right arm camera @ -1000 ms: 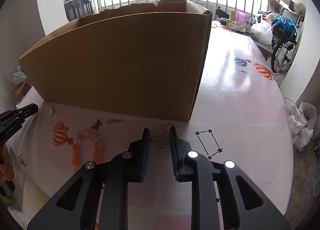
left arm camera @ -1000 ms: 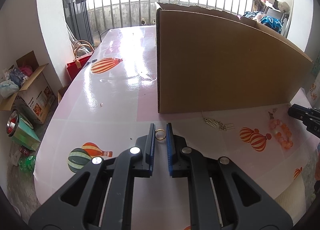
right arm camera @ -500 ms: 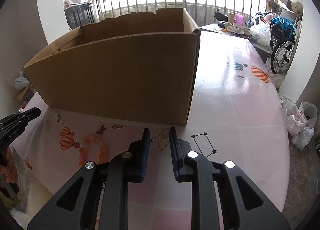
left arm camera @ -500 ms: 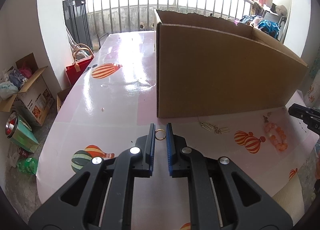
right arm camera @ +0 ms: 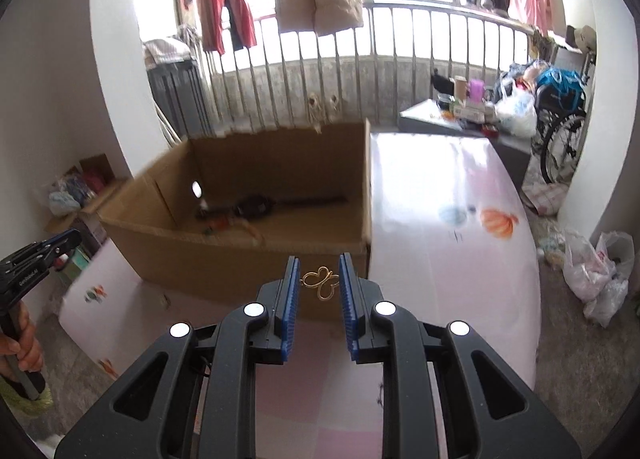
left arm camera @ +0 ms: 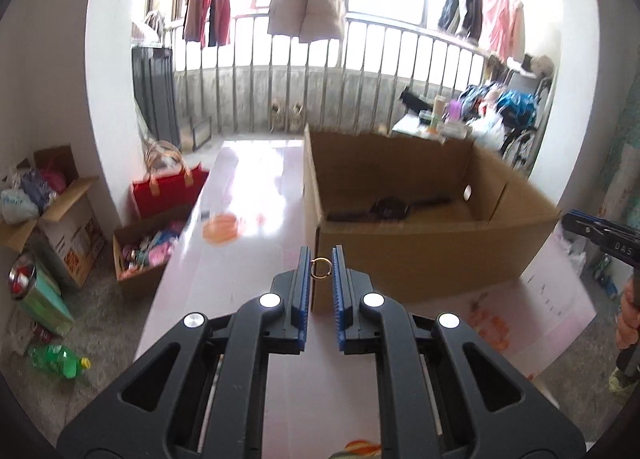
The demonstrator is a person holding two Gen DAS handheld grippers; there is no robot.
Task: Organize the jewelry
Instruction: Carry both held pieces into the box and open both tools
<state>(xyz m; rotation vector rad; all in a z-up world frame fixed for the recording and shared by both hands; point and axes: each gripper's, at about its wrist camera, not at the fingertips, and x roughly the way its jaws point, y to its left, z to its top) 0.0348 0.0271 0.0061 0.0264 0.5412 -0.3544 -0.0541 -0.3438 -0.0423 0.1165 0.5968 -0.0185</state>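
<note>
My left gripper [left arm camera: 321,259] is shut on a small gold ring [left arm camera: 321,268], held up in the air in front of the near left corner of an open cardboard box [left arm camera: 420,255]. My right gripper [right arm camera: 319,268] is shut on a gold butterfly-shaped ornament [right arm camera: 321,281], raised before the box's near right corner [right arm camera: 256,259]. Inside the box lie dark jewelry pieces [right arm camera: 256,205] and a few small items. An orange bead bracelet [left arm camera: 490,325] lies blurred on the pink table [left arm camera: 248,227] below the box's front wall. Each gripper shows at the edge of the other's view.
The pink table [right arm camera: 448,195] with balloon prints stretches on both sides of the box. Cardboard boxes and a red bag [left arm camera: 164,191] stand on the floor to the left. Plastic bags [right arm camera: 600,275] and a wheelchair [right arm camera: 560,131] are on the right. A railing with hanging clothes stands behind.
Both grippers have risen from the table with their pieces held, and now the box's inside shows over its front wall. The ring and the butterfly ornament left the tabletop.
</note>
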